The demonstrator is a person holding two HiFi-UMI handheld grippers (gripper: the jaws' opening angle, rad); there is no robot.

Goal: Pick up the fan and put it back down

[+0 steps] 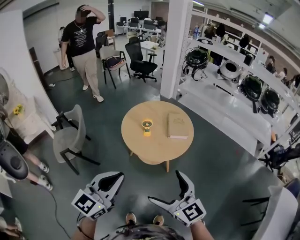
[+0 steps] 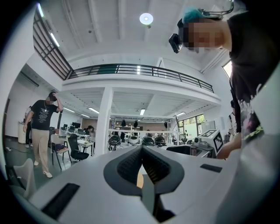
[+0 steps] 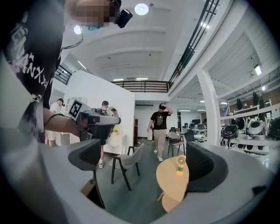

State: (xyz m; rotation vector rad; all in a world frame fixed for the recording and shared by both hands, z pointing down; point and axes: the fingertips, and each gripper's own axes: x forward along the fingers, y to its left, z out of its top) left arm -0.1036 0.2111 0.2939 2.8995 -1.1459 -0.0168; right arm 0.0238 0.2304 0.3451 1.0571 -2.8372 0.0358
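Hovering short of the round surface [image 1: 138, 143], holding left gripper [image 1: 114, 178] closed, right gripper [image 1: 165, 186] wide open, both empty, facing yellow fan [image 1: 147, 126] standing upright on that surface

Left claw [image 1: 116, 175] and right claw [image 1: 164, 186] are white, black-padded, with marker cubes [image 1: 86, 204].

An open-plan office-lab: desks [image 1: 151, 29] with monitors [image 1: 140, 14], an office chair [image 1: 139, 58], white shelving [image 1: 220, 105] holding helmet-like headsets [image 1: 197, 57].

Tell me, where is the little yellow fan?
In the head view the fan stands upright near the middle of the round table, just left of the book.
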